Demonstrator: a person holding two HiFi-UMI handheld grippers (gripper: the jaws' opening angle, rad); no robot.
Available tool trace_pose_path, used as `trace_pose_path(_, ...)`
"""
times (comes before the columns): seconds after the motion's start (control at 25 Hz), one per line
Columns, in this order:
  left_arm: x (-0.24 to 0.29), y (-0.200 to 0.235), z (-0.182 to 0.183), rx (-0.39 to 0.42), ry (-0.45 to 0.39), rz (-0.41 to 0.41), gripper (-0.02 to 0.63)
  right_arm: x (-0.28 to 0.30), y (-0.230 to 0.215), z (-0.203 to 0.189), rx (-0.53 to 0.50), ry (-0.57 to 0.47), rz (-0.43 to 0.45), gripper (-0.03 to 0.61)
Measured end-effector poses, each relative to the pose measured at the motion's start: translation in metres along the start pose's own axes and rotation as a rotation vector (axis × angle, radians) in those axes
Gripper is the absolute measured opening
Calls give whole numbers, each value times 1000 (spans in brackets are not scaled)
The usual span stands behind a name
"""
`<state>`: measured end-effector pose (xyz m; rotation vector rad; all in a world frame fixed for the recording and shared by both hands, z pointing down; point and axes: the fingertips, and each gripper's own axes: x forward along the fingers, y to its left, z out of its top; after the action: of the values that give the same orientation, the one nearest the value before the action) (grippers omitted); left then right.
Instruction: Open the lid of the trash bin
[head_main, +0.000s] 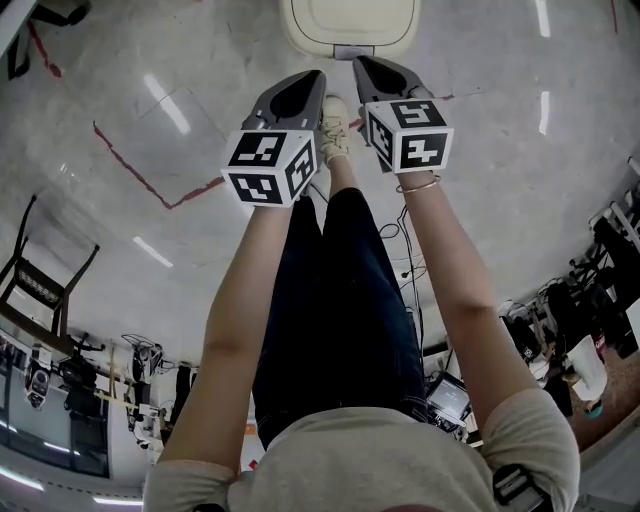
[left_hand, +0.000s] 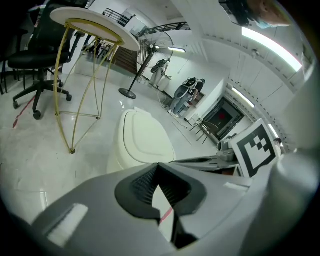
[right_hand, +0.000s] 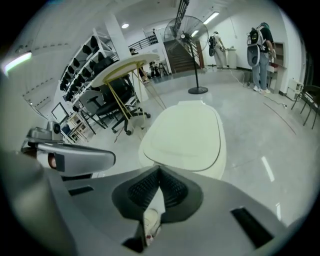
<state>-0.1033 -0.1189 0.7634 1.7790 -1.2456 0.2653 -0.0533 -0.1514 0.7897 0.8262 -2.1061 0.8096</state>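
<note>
The cream trash bin (head_main: 350, 22) stands on the floor at the top of the head view, its lid down; a small grey pedal (head_main: 350, 50) shows at its front. The lid (left_hand: 145, 135) lies just beyond the left jaws, and the same lid (right_hand: 187, 135) just beyond the right jaws. My left gripper (head_main: 318, 75) and right gripper (head_main: 358, 62) hover side by side above the floor, short of the bin and not touching it. Both are shut, tips together, holding nothing. The person's shoe (head_main: 335, 125) rests on the floor below and between them.
A round table on thin gold legs (left_hand: 95, 27) and a black office chair (left_hand: 35, 60) stand left of the bin. A floor fan (right_hand: 187, 30) is behind it, with people (right_hand: 260, 40) farther back. Red tape lines (head_main: 140, 175) cross the floor; a dark chair (head_main: 40, 280) sits at left.
</note>
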Motion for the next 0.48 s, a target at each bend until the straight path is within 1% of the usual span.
trace_pose_path(0.2,6,6,-8,-44,8,9,9,10,-5,-8,15,33,-6,6)
trace_pose_path(0.36,13,4,-5,-59,-7,-18,9,18,-6,-8,18,58,3,8)
trace_pose_path(0.48,16,3,-8,-73,11,-21,9,21,-8,-11,40,67,-4,8)
